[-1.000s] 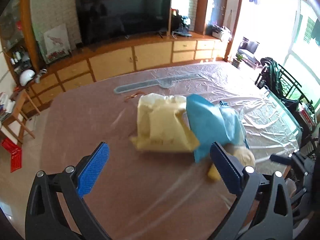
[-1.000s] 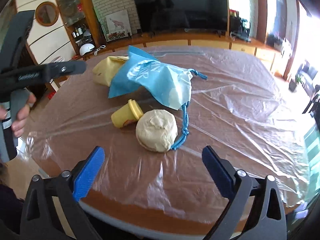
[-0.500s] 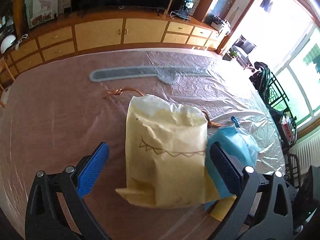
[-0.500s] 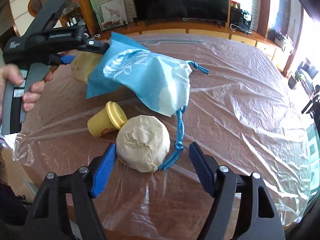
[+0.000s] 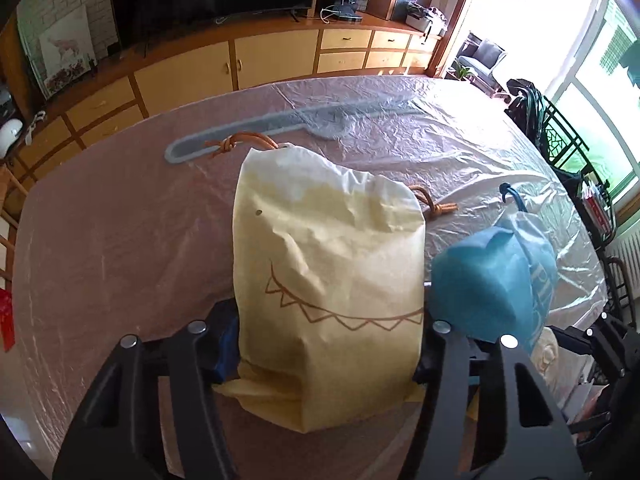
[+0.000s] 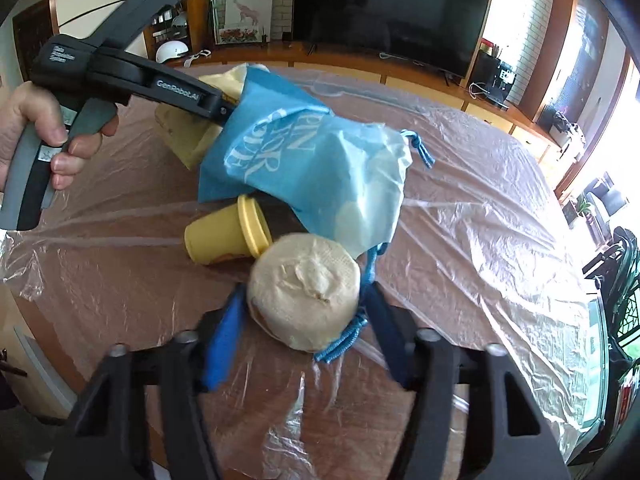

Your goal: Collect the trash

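Observation:
A cream drawstring bag (image 5: 328, 292) with a brown zigzag line lies on the table, and my left gripper (image 5: 324, 344) is shut on its near end. A blue drawstring bag (image 5: 496, 284) lies right beside it; it also shows in the right wrist view (image 6: 312, 164). A round cream paper wad (image 6: 306, 296) sits in front of the blue bag, and my right gripper (image 6: 304, 328) is closed around it, fingers touching both sides. A yellow lidded cup (image 6: 228, 234) lies on its side just left of the wad.
The table (image 5: 120, 240) is covered in wrinkled clear plastic sheet (image 6: 500, 240). A grey flat strip (image 5: 280, 128) lies at the far side. A TV and wooden cabinets (image 5: 224, 60) stand beyond. A dark rack (image 5: 560, 140) stands at the right edge.
My left gripper moved onto the cream bag and closed on it. My right gripper advanced and closed around the paper wad.

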`<control>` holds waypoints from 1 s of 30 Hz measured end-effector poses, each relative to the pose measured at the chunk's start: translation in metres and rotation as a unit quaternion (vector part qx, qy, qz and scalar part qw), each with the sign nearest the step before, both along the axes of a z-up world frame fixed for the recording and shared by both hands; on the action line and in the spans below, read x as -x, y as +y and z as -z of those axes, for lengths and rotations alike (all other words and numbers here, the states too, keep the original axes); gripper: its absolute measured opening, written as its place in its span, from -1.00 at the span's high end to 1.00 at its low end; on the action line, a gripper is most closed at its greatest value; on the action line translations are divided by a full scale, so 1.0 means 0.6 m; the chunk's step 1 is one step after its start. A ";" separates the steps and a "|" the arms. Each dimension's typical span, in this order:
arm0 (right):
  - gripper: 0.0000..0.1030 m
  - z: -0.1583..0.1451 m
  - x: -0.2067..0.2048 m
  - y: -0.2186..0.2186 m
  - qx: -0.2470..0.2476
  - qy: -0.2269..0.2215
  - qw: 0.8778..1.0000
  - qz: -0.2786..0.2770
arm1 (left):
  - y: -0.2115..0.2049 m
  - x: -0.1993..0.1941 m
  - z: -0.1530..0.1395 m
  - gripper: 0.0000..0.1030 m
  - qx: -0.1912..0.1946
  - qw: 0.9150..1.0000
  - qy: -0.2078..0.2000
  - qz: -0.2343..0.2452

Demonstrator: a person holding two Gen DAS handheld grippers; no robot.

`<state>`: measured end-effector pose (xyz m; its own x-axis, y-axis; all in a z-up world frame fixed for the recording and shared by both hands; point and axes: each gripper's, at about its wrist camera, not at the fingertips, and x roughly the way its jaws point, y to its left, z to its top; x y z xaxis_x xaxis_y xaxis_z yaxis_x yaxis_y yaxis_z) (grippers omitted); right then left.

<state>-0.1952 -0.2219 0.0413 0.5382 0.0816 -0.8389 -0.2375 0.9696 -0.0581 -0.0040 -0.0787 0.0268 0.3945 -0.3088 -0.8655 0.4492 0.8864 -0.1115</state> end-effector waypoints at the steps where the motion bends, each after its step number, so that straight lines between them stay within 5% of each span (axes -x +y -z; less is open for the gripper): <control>1: 0.05 -0.001 0.001 -0.001 -0.001 -0.003 1.000 0.000 | 0.003 0.003 -0.001 -0.15 -0.003 1.000 -0.003 0.000; 15: 0.05 -0.040 0.054 -0.048 -0.089 -0.006 0.996 0.012 | 0.064 0.094 -0.024 -0.10 0.011 0.998 -0.041 -0.050; 30: 0.05 -0.050 0.078 -0.052 -0.119 -0.005 0.993 0.013 | 0.074 0.232 -0.025 -0.09 0.030 0.995 -0.049 -0.077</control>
